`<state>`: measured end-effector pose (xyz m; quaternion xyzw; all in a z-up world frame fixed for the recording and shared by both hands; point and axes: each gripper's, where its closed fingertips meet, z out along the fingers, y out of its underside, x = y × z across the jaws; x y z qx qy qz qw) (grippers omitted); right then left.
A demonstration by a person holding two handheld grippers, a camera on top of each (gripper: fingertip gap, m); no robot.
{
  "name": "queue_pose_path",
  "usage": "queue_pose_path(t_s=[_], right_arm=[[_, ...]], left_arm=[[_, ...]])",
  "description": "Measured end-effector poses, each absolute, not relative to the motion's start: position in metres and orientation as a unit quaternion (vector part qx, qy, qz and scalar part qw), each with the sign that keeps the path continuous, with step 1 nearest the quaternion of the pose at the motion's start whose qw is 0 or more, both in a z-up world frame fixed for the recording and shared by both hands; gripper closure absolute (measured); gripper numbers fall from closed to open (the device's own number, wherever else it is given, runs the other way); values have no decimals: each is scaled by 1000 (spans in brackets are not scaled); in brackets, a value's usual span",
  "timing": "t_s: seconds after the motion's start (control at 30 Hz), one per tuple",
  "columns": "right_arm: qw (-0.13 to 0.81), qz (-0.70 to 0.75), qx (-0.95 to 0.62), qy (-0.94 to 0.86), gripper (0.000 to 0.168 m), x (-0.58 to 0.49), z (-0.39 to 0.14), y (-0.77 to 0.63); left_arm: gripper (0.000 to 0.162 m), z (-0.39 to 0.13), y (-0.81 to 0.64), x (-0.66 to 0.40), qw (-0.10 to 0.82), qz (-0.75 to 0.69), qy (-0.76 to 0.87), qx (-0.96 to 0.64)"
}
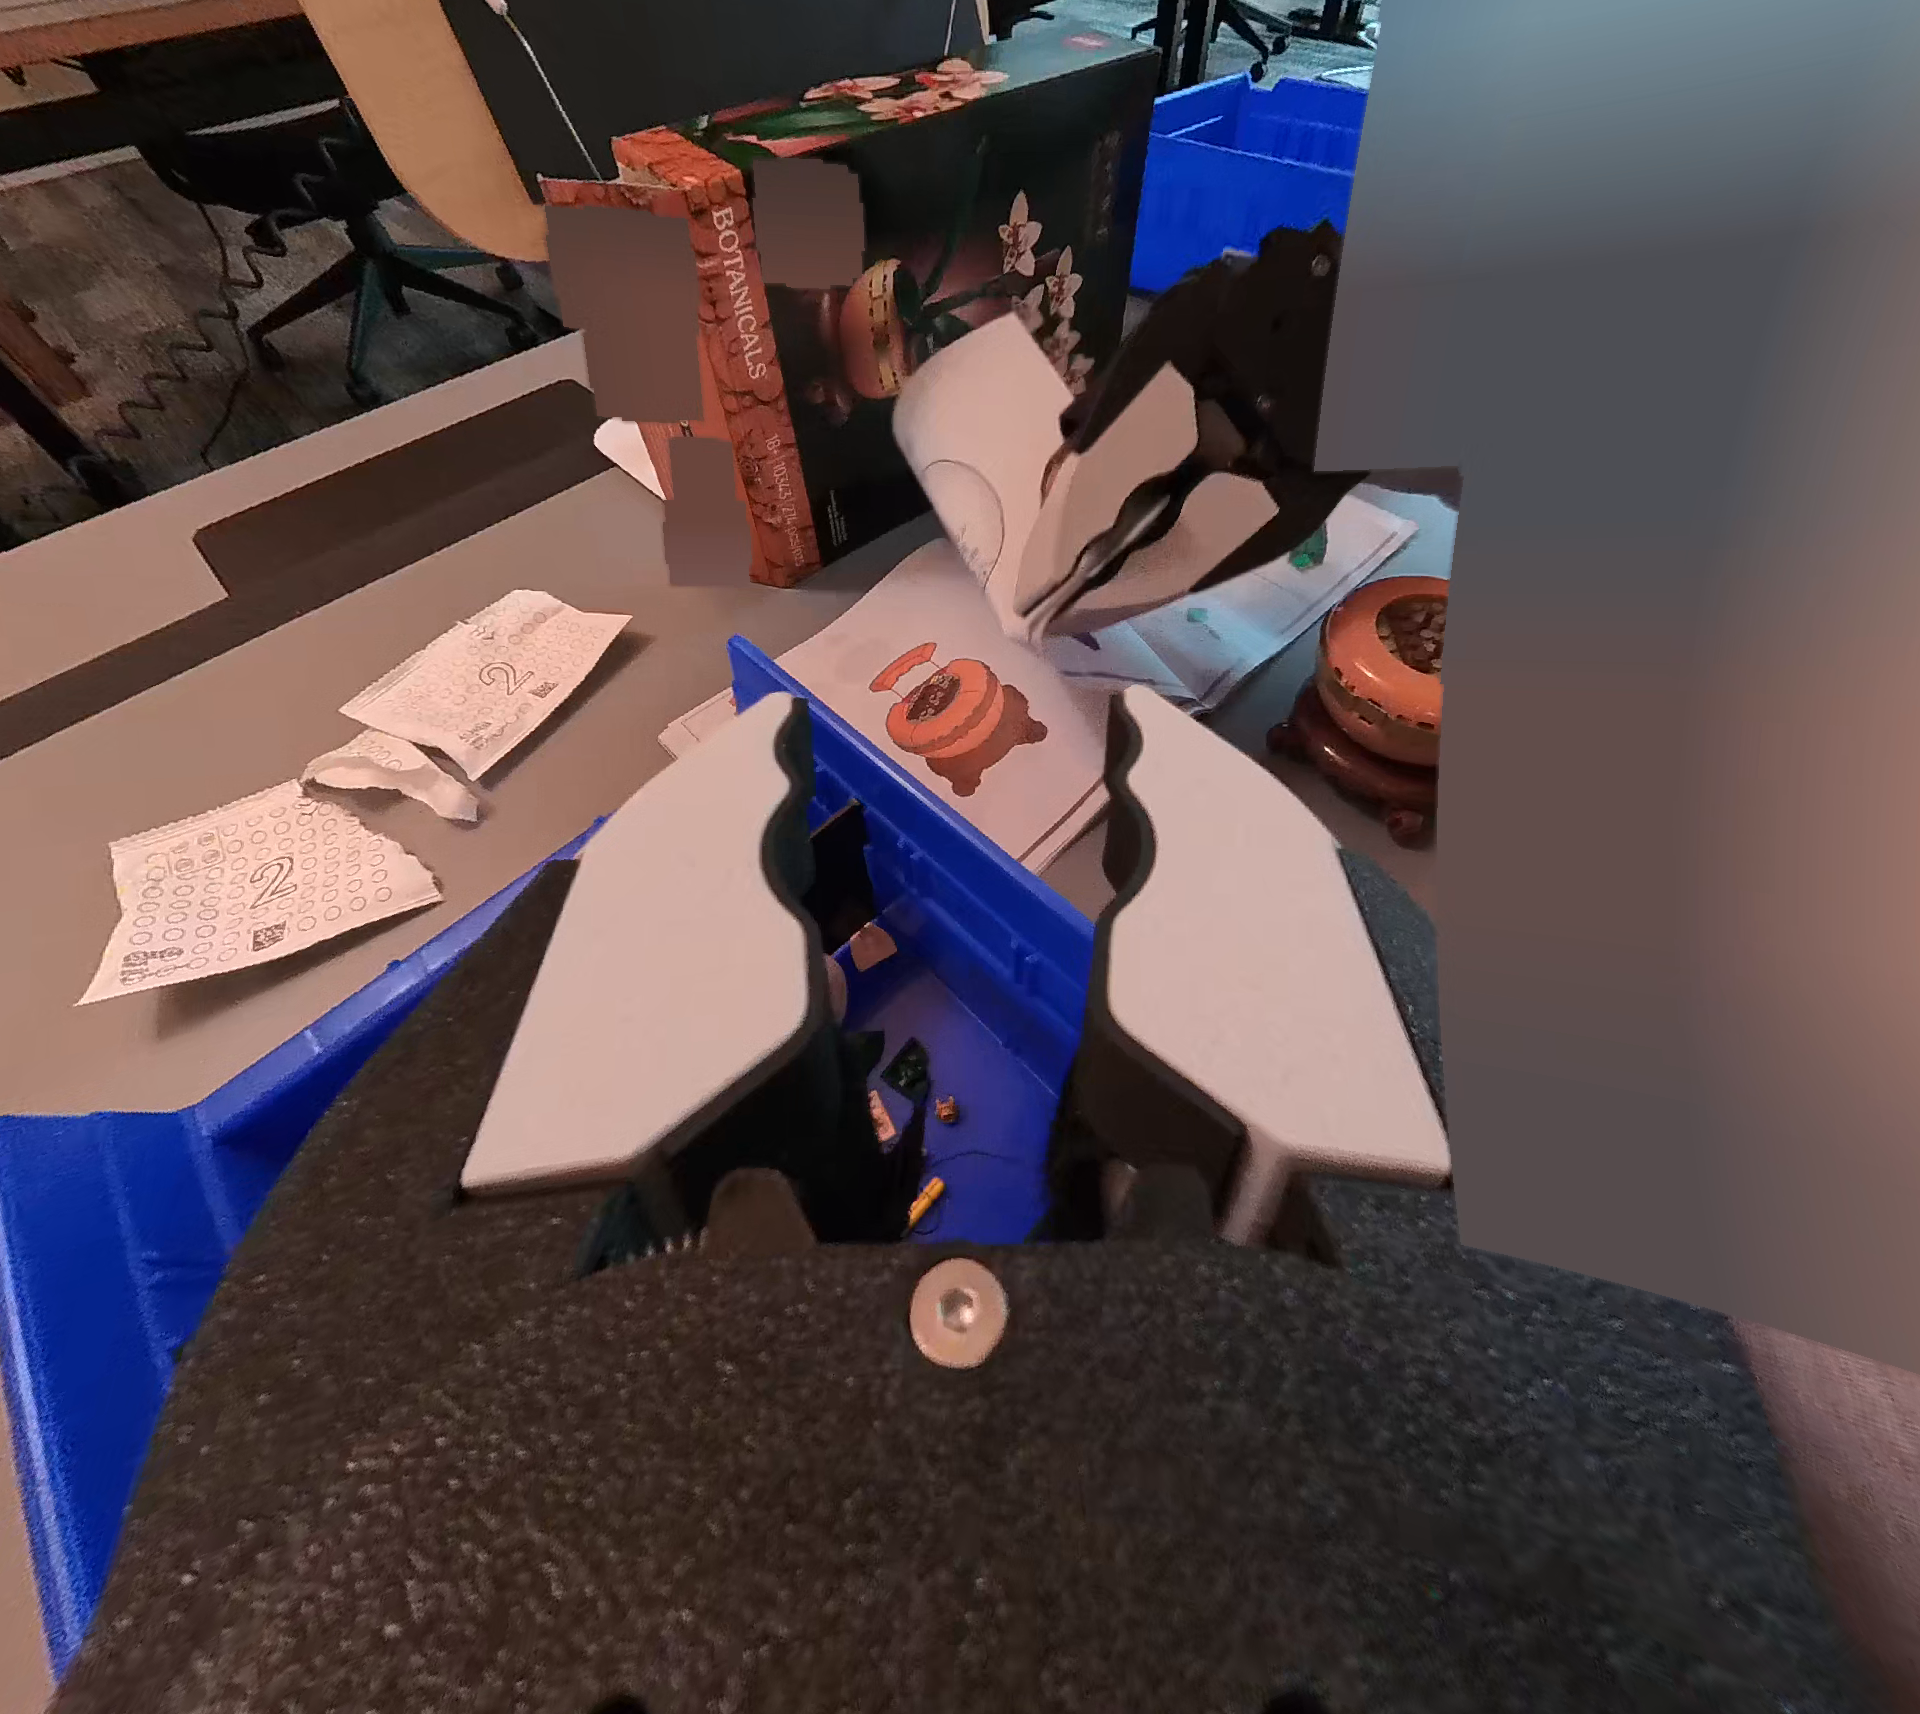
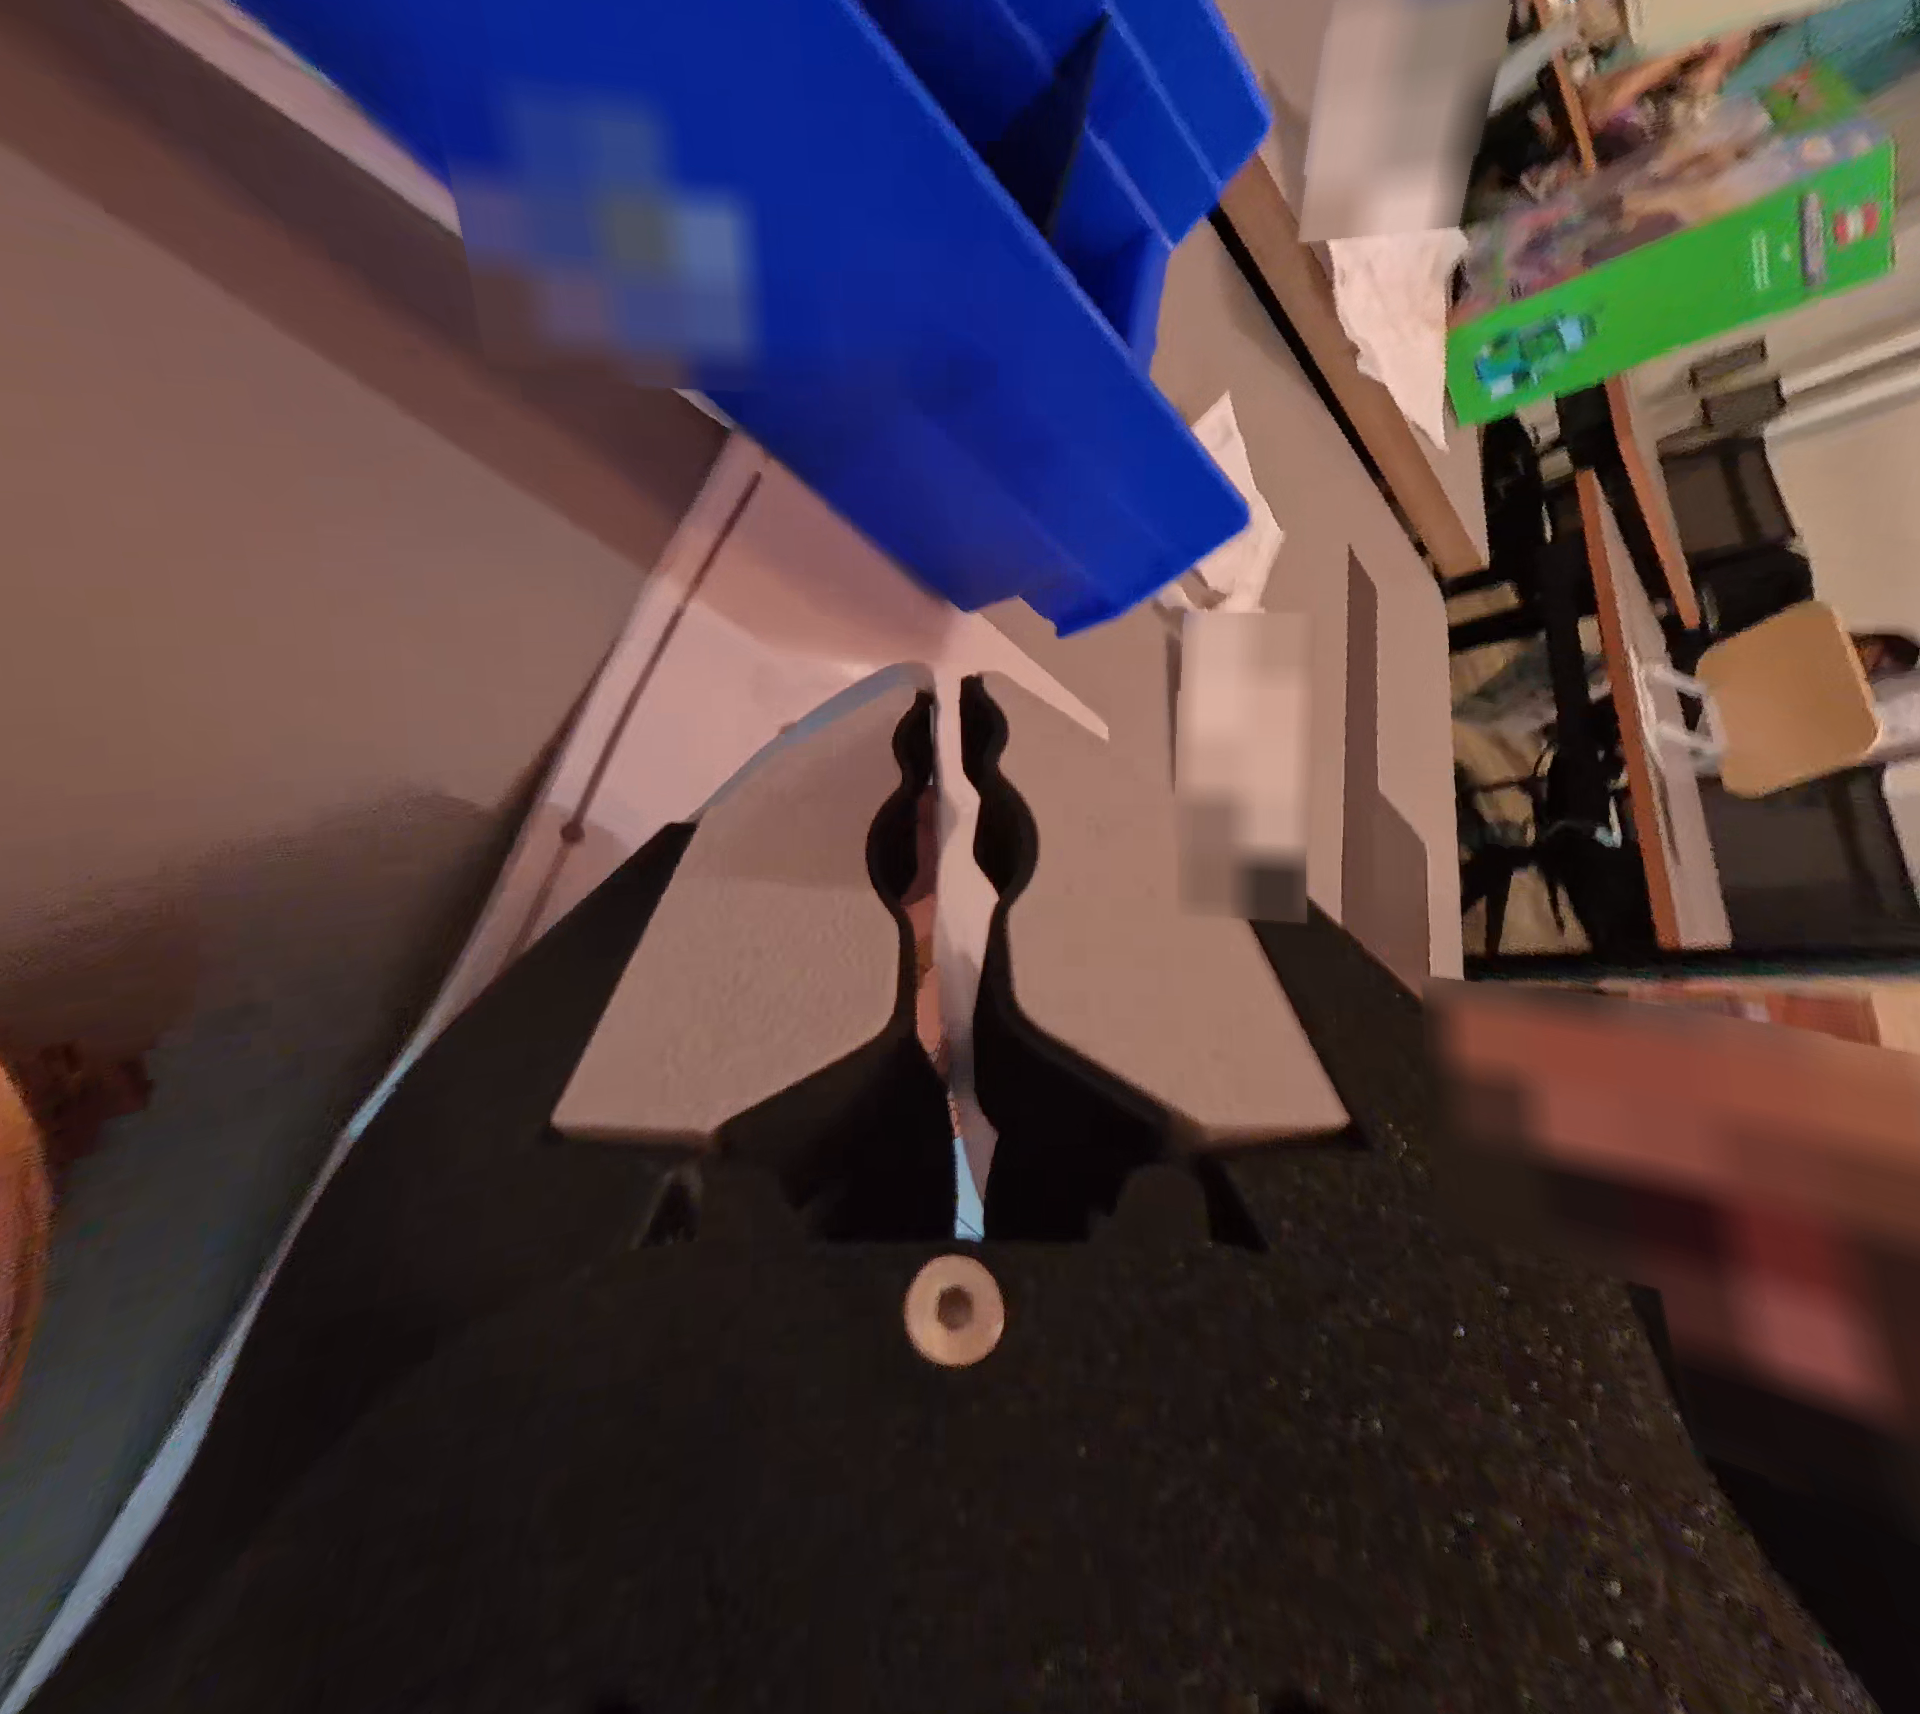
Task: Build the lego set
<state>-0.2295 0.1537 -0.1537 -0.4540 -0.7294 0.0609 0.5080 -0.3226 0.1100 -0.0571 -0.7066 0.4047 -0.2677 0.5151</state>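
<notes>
Instruction booklet [image 1: 966,729]: page pinched in right claw [image 1: 1049,594], lifted for turning to next step. Left claw [image 1: 956,791] wide, empty, over blue parts bin [image 1: 935,833], ready to pick.

Each claw [image 1: 951,765] [image 2: 945,708] is showing a speckled black body, grey fingers [image 1: 665,958] with wavy black pads, and a silver screw [image 1: 958,1314].

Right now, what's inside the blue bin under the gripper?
A few small loose pieces lie on the blue bin floor. The open left gripper covers the rest.
</notes>
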Motion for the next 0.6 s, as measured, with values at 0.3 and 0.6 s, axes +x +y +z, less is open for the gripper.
queue_pose_path(t_s=[0.3,0.6], right_arm=[[556,195,-349,-729,130,-276,-115,107],[477,178,-698,-504,158,-153,-133,174]], left_arm=[[108,-56,103,-319,518,-246,421,-703],[101,-56,110,-319,537,-272,371,-707]])
